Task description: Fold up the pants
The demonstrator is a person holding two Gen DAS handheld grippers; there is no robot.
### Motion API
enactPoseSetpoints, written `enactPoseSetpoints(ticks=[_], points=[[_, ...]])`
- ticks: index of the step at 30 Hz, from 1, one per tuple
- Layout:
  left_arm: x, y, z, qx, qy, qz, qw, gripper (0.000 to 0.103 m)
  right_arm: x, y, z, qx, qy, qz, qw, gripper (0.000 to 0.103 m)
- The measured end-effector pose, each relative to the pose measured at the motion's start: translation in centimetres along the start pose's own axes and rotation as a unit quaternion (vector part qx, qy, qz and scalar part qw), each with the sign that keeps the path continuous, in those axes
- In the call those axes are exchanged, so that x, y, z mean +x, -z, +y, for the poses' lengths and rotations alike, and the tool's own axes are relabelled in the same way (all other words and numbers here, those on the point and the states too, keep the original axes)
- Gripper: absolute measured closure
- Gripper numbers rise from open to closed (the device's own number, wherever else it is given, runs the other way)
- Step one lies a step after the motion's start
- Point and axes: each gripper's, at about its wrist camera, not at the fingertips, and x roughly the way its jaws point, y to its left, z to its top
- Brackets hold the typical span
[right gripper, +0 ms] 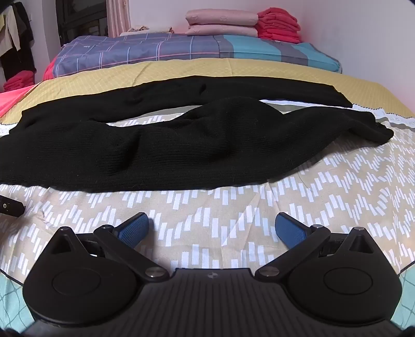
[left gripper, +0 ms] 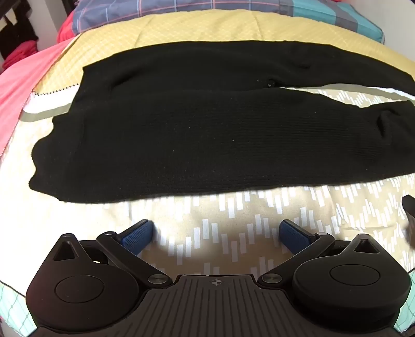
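Black knit pants (left gripper: 181, 134) lie spread flat across the bed, waistband to the left, both legs running right with a gap between them. In the right wrist view the pants (right gripper: 181, 145) show the near leg rumpled into a hump. My left gripper (left gripper: 216, 228) is open and empty, just short of the near edge of the pants. My right gripper (right gripper: 211, 223) is open and empty, a little in front of the near leg. Part of the other gripper shows at the right edge of the left wrist view (left gripper: 409, 207) and at the left edge of the right wrist view (right gripper: 10, 207).
The bed has a beige sheet with white dashes (right gripper: 233, 207) and a yellow cover (right gripper: 181, 67) behind the pants. A plaid quilt (right gripper: 155, 51) lies at the back with folded pink and red blankets (right gripper: 243, 24). A pink cloth (left gripper: 15, 85) lies at the left.
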Motion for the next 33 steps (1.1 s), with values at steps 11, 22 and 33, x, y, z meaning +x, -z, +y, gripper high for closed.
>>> enactPoseSetpoints(ticks=[11,22,33], points=[[-0.07,-0.05,0.22,-0.005,-0.002,0.003,1.0,0.0,-0.09,0.14,0.06,-0.001,0.001,-0.004,1.0,0.0],[0.05,-0.06,0.02,-0.005,-0.003,0.002,1.0,0.0,0.0,0.21,0.1,-0.001,0.002,-0.006,1.0,0.0],[0.01,0.13,0.1,-0.004,-0.003,-0.001,1.0,0.0,-0.07,0.19,0.06,0.0,0.003,-0.011,1.0,0.0]])
